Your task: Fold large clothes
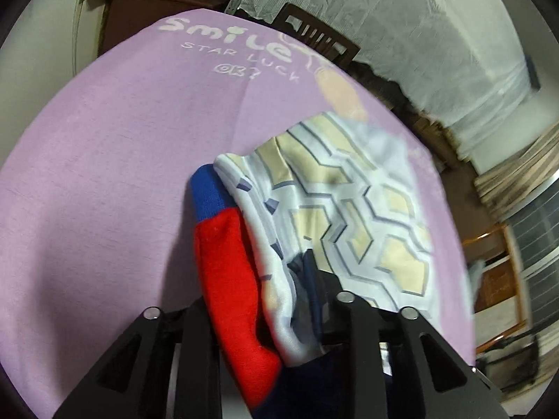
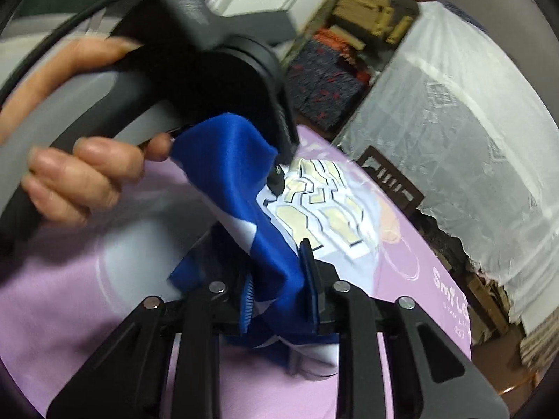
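Observation:
The garment [image 1: 335, 209] is white with a beige and grey hexagon print and has a red and blue cuffed edge [image 1: 223, 251]. My left gripper [image 1: 279, 314] is shut on it and holds it bunched above the purple sheet [image 1: 104, 174]. In the right wrist view the same garment [image 2: 244, 188] shows its blue side and printed side [image 2: 325, 209]. My right gripper [image 2: 279, 296] is shut on the blue cloth. The left gripper body [image 2: 223, 70], held by a hand [image 2: 80, 171], grips the cloth just above and beyond it.
The purple sheet bears the print "Smile Star Luck OK" [image 1: 227, 49]. A dark wooden chair back [image 1: 314, 35] stands at its far edge. A white lace-covered piece of furniture [image 2: 454, 139] and stacked boxes [image 2: 367, 10] lie beyond.

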A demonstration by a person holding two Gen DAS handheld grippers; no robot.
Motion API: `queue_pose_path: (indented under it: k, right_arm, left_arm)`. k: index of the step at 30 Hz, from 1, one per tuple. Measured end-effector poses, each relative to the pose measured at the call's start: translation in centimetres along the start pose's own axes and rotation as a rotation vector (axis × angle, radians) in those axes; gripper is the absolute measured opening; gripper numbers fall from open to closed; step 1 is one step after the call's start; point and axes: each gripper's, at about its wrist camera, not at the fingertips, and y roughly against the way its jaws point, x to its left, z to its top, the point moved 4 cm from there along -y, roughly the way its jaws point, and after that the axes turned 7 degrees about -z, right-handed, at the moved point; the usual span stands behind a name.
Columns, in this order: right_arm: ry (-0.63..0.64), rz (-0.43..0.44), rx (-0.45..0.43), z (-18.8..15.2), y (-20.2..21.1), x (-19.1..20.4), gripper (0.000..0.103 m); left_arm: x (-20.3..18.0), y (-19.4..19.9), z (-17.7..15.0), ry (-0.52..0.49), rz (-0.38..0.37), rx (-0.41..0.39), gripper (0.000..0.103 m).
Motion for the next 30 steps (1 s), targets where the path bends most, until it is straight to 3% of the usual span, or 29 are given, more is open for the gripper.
queue_pose_path:
  k: [3,10,15,17,19,22,27,30]
  right_arm:
    - [0.009,0.037,0.025,-0.8,-1.0,1.1,0.026]
    - [-0.1,0.177,0.062,-0.6,-2.2,-0.8,0.028]
    - [-0.133,0.229,0.058,-0.4,-2.5,-1.7,0.035]
    - [-0.157,0.273,0.055,-0.4,-1.9,-2.4,0.042]
    - [-0.211,0.318,0.059,-0.2,-1.4,-3.9,0.042]
    - [-0.366,0.403,0.048,-0.9,0.5,-6.9,0.042]
    - [-0.537,0.432,0.022,-1.8,1.8,-11.6,0.042]
    - [-0.568,0.404,0.046,-0.6,0.6,-13.2,0.019]
  left_arm:
    - [0.4,-0.3,-0.2,-0.024,0.068,-0.005,0.051]
    - [0.8,-0.8,-0.3,-0.027,0.087,-0.006,0.059]
    - [1.2,-0.3,-0.1,-0.002,0.095,-0.001,0.076]
    - [1.7,0.3,0.0,0.018,0.095,-0.008,0.079]
    - [1.8,1.1,0.0,0.035,0.086,-0.021,0.079]
    - [1.2,3.1,-0.2,0.012,0.131,-0.08,0.078]
    - [-0.7,4.8,-1.6,-0.031,0.11,-0.127,0.078]
    - [-1.3,4.5,-2.7,-0.043,0.128,-0.114,0.079]
